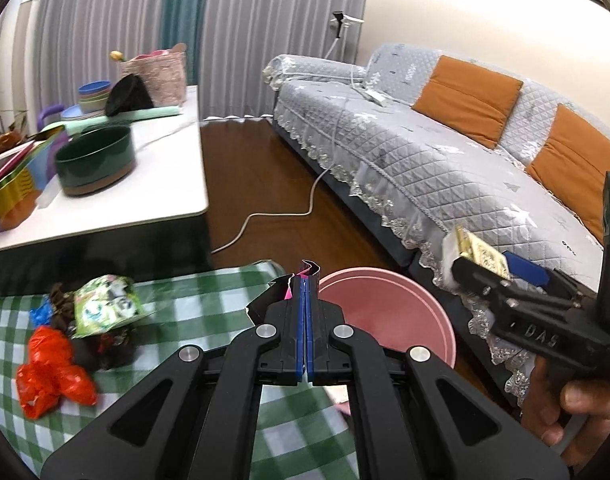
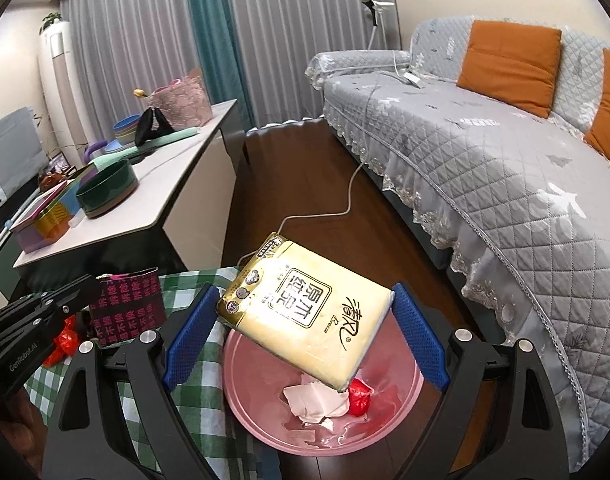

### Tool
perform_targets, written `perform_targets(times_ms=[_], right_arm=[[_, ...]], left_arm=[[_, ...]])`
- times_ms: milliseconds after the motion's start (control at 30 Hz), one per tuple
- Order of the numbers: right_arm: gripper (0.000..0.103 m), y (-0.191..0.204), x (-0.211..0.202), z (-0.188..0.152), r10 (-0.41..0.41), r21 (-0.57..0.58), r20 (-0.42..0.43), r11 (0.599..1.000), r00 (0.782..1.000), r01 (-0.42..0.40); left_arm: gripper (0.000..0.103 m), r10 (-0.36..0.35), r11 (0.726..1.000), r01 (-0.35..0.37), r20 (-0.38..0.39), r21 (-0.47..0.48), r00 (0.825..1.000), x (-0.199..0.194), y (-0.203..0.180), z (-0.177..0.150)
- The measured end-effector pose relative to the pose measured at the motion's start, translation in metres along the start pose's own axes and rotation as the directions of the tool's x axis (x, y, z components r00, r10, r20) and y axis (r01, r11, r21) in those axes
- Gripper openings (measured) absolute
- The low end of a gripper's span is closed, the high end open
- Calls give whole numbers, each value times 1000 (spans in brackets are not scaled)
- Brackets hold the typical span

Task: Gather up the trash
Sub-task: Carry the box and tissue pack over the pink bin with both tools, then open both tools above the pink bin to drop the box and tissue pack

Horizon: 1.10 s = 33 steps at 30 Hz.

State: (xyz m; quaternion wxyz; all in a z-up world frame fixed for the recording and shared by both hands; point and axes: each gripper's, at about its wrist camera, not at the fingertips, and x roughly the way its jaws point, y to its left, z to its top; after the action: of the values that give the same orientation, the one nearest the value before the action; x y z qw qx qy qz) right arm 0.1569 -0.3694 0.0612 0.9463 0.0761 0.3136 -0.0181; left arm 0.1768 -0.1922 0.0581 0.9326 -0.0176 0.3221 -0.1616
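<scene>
While tissue pack [image 2: 305, 312] hung directly above pink bin [image 2: 405, 412], right gripper [image 2: 303, 336] spanned its long axis; left gripper [image 1: 305, 280] pinched dark wrapper [image 2: 131, 302] beside bin.

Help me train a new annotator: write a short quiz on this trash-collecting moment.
1. True or false: the jaws of the left gripper are shut on a dark wrapper with pink print.
2. What does the right gripper hold? A) a tissue pack B) a glass bottle C) a spoon
3. What already lies in the pink bin below the tissue pack?

Key: 1 true. 2 A. 3 crumpled white paper and a red scrap.
</scene>
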Motion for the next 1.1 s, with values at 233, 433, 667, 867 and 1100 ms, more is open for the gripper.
perform_targets(times_ms=[233, 433, 667, 867, 1100], right_arm=[[86, -10, 13, -1, -42, -3, -21, 999, 999, 42], [86, -20, 24, 1, -59, 4, -30, 998, 998, 59], [86, -26, 38, -1, -63, 21, -66, 998, 996, 65], [86, -31, 44, -2, -61, 33, -92, 997, 994, 64], [87, -35, 49, -4, -74, 37, -124, 996, 990, 79]], left_arm=[[0, -23, 1000, 23, -1, 16, 1000, 23, -15, 10], [0, -39, 999, 40, -16, 9, 999, 39, -23, 16], [0, -34, 998, 36, -44, 42, 998, 52, -40, 18], [0, -33, 999, 35, -58, 40, 998, 60, -49, 21], [1, -52, 997, 57, -84, 54, 995, 63, -58, 21]])
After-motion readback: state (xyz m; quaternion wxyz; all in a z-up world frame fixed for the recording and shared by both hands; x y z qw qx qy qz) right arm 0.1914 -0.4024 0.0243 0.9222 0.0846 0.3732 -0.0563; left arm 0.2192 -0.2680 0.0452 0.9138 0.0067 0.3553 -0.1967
